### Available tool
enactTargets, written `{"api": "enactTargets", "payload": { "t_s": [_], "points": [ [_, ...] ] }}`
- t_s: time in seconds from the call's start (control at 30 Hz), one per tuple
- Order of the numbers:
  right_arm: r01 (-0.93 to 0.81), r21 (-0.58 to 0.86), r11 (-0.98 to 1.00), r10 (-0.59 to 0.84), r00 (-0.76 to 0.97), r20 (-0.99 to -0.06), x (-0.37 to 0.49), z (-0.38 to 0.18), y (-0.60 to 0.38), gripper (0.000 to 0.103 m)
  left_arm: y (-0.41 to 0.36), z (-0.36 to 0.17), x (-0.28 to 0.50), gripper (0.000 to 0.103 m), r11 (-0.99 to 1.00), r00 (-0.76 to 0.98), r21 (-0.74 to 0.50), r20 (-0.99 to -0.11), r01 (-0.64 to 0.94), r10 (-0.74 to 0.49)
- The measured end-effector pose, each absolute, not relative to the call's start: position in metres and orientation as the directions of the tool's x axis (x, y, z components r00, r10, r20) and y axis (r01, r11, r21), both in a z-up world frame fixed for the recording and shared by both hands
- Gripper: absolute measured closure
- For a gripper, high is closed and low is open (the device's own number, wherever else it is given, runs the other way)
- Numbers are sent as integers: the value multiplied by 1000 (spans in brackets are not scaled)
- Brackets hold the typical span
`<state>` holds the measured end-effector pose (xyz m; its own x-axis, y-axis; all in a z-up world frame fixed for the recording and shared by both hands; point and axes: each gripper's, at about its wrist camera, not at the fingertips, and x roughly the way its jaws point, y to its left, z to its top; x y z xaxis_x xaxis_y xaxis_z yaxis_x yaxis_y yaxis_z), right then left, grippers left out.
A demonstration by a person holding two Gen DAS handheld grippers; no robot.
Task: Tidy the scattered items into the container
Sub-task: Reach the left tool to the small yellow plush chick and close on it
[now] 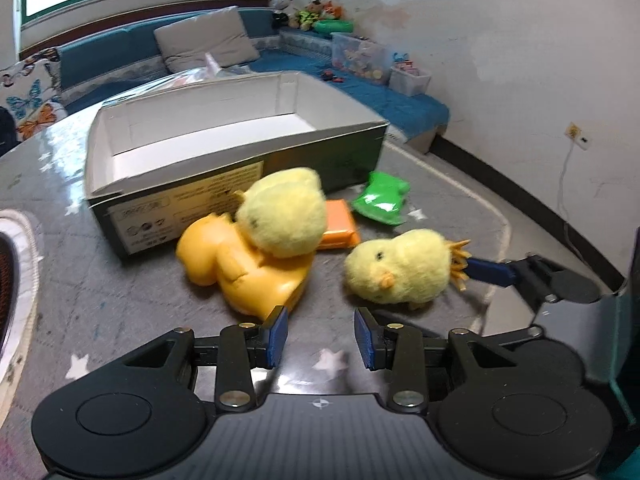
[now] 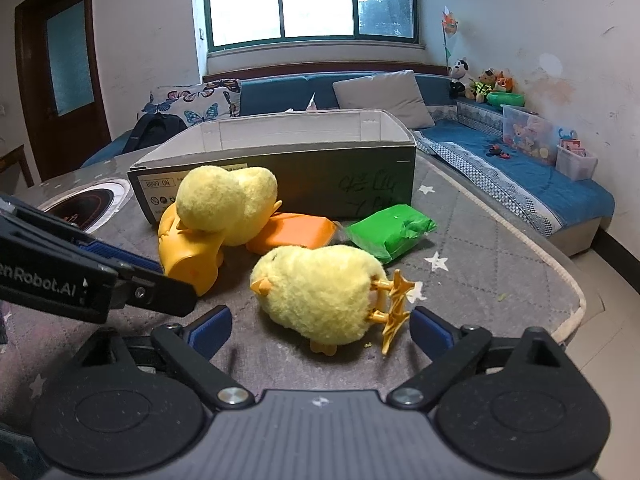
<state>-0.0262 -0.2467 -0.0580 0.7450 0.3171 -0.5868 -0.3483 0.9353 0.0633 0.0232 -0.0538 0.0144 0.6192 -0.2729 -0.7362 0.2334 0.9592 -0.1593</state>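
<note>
An open cardboard box (image 1: 224, 184) (image 2: 280, 168) with a white, empty inside stands on the grey padded table. In front of it a fluffy yellow chick (image 1: 284, 212) (image 2: 228, 204) rests on an orange plastic duck (image 1: 236, 268) (image 2: 188, 248). Beside them lie an orange block (image 1: 340, 228) (image 2: 296, 232) and a green packet (image 1: 382, 200) (image 2: 388, 232). A second yellow chick (image 1: 400, 272) (image 2: 324, 296) lies on its side, orange feet toward the right gripper. My left gripper (image 1: 320, 338) is open and empty, just short of the duck. My right gripper (image 2: 320, 328) is open, its jaws either side of the second chick.
A grey mat with white stars (image 2: 480, 240) covers the table, whose edge (image 2: 576, 304) curves at the right. A round black hob (image 2: 88, 204) sits at the left. A blue sofa (image 2: 520, 176) with cushions, toy bins and plush toys stands behind.
</note>
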Motion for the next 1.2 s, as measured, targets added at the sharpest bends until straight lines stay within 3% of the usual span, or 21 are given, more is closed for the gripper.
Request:
{"api": "enactTargets", "payload": {
  "t_s": [0.43, 1.0, 1.2],
  "points": [
    [-369, 60, 927, 333, 743, -580, -21, -57, -253, 15, -79, 18, 51, 63, 911, 557, -240, -729, 335, -397],
    [-445, 77, 892, 402, 705, -584, -31, -57, -258, 17, -73, 13, 67, 63, 886, 519, -336, -720, 321, -461],
    [-404, 60, 913, 363, 736, -572, -28, -52, -266, 17, -68, 15, 71, 63, 877, 512, -377, -712, 299, -481]
  ]
}}
